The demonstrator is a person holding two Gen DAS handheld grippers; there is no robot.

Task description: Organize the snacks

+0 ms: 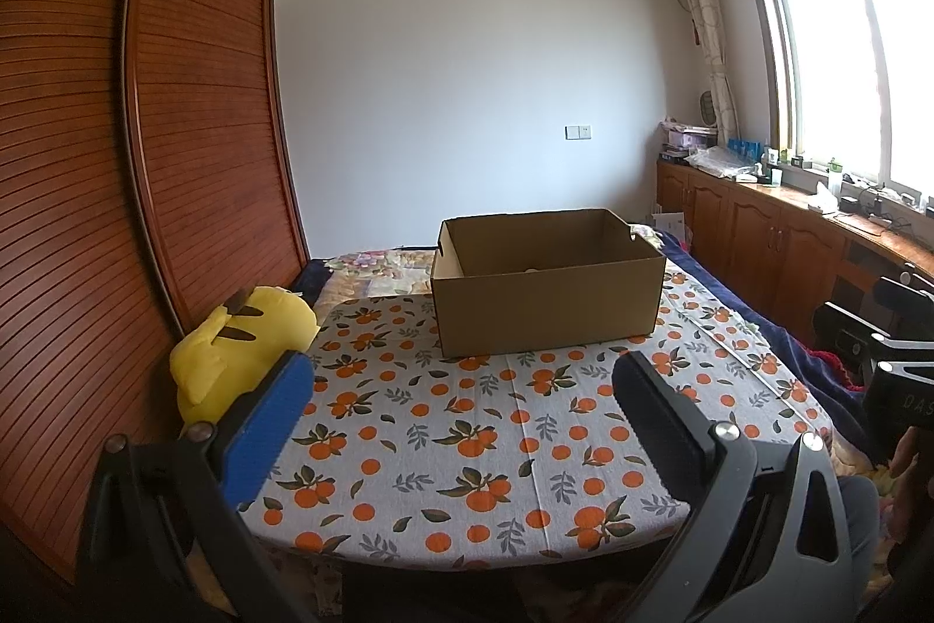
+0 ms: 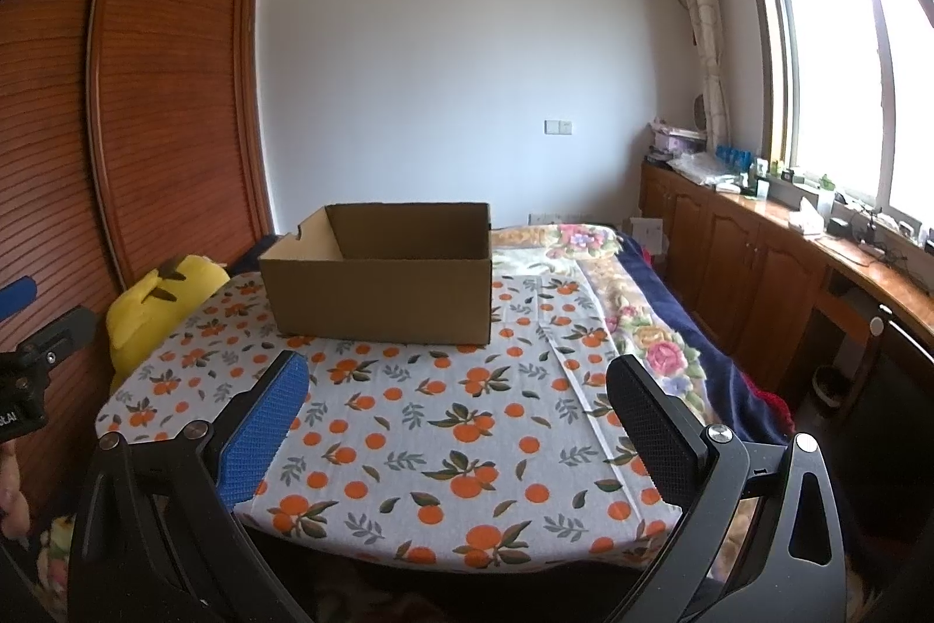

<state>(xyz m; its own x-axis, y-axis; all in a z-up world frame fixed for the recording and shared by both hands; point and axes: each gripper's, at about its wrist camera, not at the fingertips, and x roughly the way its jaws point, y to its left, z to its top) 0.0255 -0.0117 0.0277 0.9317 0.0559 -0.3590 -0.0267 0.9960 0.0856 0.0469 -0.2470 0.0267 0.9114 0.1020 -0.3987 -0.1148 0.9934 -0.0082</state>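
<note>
Behind both gaping tools — box, cloth

Left wrist: looking forward from near edge, left of centre, over orange-print cloth | Right wrist: facing likewise, further right | Both sharing: cardboard box, far wall, window side, from some way back.

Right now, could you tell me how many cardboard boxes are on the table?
1: the open brown cardboard box on the orange-patterned tablecloth's far side. None seems hidden.
</note>
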